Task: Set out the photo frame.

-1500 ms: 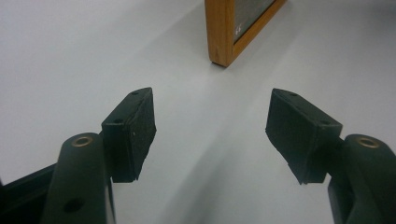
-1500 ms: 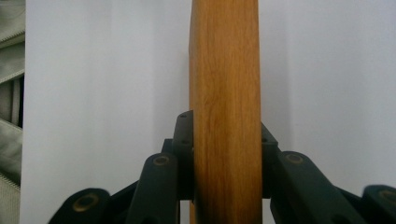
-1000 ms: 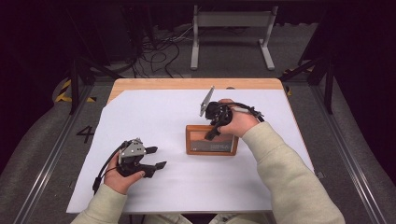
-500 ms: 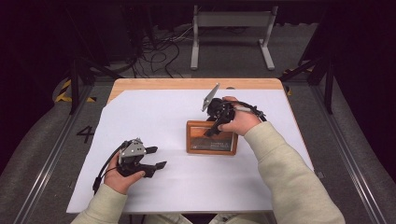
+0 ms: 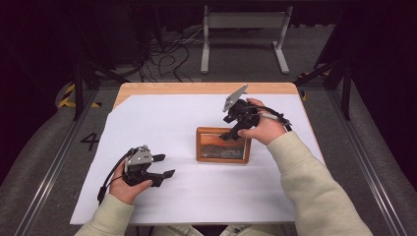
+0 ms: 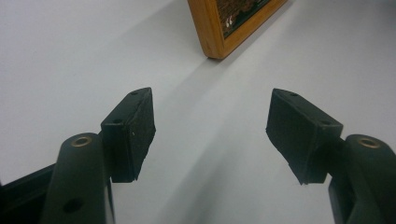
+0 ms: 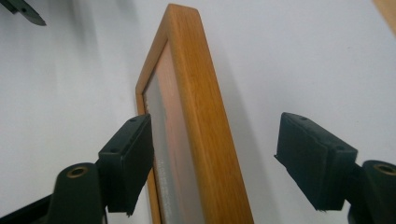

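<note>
flat on the white surface (image 5: 162, 118) lies the wooden picture frame (image 5: 222, 145), long axis running left-right. right tongs (image 5: 233, 134) have just been opening, wide astride its far edge; left tongs (image 5: 163, 166) wide, empty.

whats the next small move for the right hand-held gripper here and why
Probably lift the right hand-held gripper clear of the wooden picture frame. Its jaws have just been opening and stand apart, the frame's edge between them with a gap at the right pad, so the frame looks released. The frame rests on the white table.

From the high view I see the white table sheet (image 5: 196, 123) brightly lit from overhead while the surrounding floor falls into darkness. Both gripper views look soft and slightly grainy; the wooden picture frame (image 7: 196, 116) casts a broad, faint shadow.
</note>
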A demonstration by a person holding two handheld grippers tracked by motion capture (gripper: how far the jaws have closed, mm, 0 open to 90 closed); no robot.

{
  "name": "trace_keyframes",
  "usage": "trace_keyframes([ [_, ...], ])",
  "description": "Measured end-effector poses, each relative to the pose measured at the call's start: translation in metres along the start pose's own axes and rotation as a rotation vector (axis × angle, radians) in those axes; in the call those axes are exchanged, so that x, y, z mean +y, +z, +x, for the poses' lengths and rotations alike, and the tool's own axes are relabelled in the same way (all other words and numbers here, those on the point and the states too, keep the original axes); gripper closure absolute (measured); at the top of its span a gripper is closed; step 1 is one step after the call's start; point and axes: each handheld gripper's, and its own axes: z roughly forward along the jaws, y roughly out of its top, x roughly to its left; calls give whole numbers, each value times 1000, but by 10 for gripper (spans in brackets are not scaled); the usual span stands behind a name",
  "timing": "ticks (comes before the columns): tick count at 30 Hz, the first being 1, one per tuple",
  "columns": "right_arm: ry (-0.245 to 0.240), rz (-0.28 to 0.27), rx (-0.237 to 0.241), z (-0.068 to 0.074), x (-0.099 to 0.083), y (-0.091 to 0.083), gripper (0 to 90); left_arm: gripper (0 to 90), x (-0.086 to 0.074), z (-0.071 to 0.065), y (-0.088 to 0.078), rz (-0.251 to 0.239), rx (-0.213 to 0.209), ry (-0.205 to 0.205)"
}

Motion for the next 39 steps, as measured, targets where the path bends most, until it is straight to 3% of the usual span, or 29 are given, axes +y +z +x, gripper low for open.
trace_keyframes([
  [7, 32, -103, -55, 10, -30, -24, 299, 319, 0, 0, 0, 0, 6, -6],
  [14, 95, -189, -117, 14, -59, -52, 315, 303, 0, 2, 0, -2, 11, -15],
  [19, 118, -241, -140, 21, -71, -61, 344, 302, 0, 2, 0, -5, 14, -17],
  [26, 189, -324, -199, 35, -96, -75, 365, 302, 0, 5, -3, -19, 24, -23],
  [28, 253, -318, -209, 38, -104, -77, 255, 302, 0, 8, -4, -24, 31, -28],
  [32, 251, -338, -232, 41, -113, -81, 224, 298, -1, 11, -6, -27, 43, -37],
  [39, 326, -380, -266, 46, -141, -85, 69, 294, -2, 12, -7, -37, 47, -44],
])
